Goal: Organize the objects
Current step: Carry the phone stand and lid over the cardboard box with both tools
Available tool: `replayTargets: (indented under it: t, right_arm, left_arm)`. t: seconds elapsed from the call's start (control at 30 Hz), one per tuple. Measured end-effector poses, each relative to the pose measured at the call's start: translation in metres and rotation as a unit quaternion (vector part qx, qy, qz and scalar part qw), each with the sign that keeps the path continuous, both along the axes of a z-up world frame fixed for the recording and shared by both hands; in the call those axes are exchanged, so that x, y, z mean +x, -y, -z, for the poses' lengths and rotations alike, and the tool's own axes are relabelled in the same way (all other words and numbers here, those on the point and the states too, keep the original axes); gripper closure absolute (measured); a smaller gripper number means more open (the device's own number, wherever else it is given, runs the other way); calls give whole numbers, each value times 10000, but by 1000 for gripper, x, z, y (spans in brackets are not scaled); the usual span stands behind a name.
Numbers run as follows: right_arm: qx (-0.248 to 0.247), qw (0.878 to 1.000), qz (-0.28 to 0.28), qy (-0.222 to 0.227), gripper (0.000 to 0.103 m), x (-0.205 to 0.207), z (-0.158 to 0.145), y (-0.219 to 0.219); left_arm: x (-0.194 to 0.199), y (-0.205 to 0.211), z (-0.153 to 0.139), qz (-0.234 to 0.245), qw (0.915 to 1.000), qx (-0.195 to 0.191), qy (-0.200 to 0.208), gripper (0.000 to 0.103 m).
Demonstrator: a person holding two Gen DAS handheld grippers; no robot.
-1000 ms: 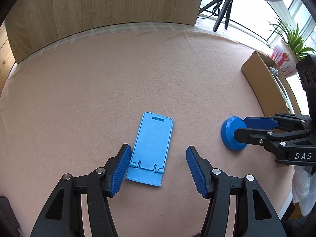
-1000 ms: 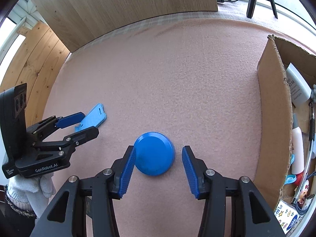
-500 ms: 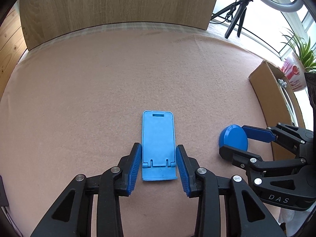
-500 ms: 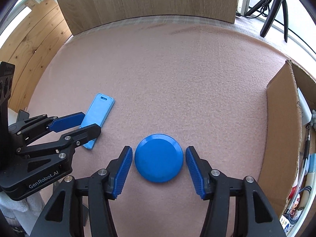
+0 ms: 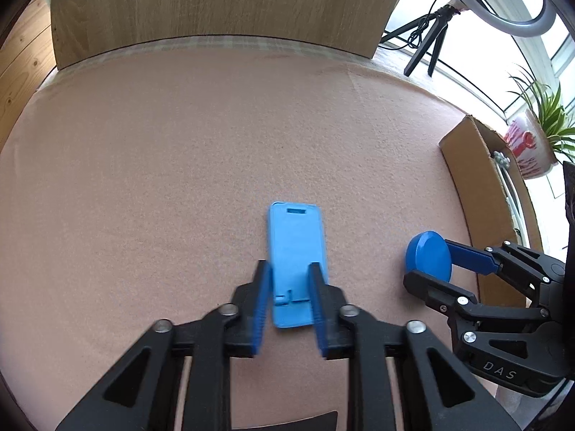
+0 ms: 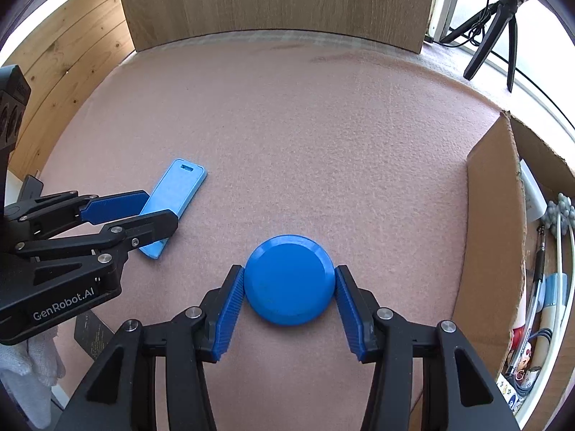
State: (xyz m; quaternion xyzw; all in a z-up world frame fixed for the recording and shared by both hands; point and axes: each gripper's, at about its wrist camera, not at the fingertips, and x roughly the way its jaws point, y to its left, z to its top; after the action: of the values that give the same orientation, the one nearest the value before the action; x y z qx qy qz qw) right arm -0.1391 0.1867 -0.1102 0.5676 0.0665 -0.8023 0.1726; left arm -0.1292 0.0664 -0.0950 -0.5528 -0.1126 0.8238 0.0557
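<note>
A light-blue phone stand [image 5: 294,230] lies flat on the pink felt mat [image 5: 143,179]. My left gripper [image 5: 288,265] points down over its near end, jaws closing, both pads against its long sides. In the right wrist view the stand [image 6: 179,186] sticks out past the left gripper [image 6: 158,208]. A round blue disc [image 6: 287,280] rests on the mat to the right. My right gripper [image 6: 287,269] straddles it, jaws closing, with a pad touching each side of its rim. The left wrist view shows the disc [image 5: 427,255] between the right gripper's [image 5: 427,262] jaws.
An open cardboard box [image 6: 492,215] with several small items stands at the mat's right edge. A wooden board [image 5: 215,3] rises behind the mat. A black tripod [image 5: 427,46] and a potted plant [image 5: 532,147] are at the back right. A white-gloved hand [image 6: 36,355] holds the left gripper.
The left jaws came together from wide apart onto the sides of the phone stand, which now lies straight between them. The right jaws moved in against the disc's rim.
</note>
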Motion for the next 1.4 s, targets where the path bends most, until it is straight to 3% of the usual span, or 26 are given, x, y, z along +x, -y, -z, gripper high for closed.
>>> replayTargets:
  t: [0.2,0.33,0.4,0.53,0.6,0.67,1.0,1.2,1.4]
  right_arm:
    - [-353,9991,209,-45,57,18,-15,-27]
    - [-431,9989,189,-76,57,27,-20,-37]
    - [-464,9987,175,-96,57,29,-23,-37]
    - [-509,9984,139,-185,57,32,-31,-39]
    - [-491,9984,119,-252,57,33,-36,-40]
    - [-478,9983,123,-319,57,34,-40,-42]
    - [-481,9960,374,-660,57,40,-65,-83]
    - [-495,9933,795,-676,57,49,-68,-131]
    - [-557,9901,1154,-576,57,58,-67,-173]
  left_arm:
    - [5,-6,2,-10,10000,-54,-71,89]
    - [0,-7,0,-157,9998,-59,-93,57]
    - [-4,-14,1,-133,9998,-145,-12,50]
    - [-14,-29,3,-13,9986,-529,43,51]
    - [-16,-34,4,-5,9977,-683,35,63]
    - [-16,-34,4,-15,9975,-710,19,63]
    - [-13,-30,-17,-167,9996,-148,-148,63]
    - [-16,-58,-48,50,9988,61,-476,63]
    - [-33,-113,-74,447,9961,221,-733,63]
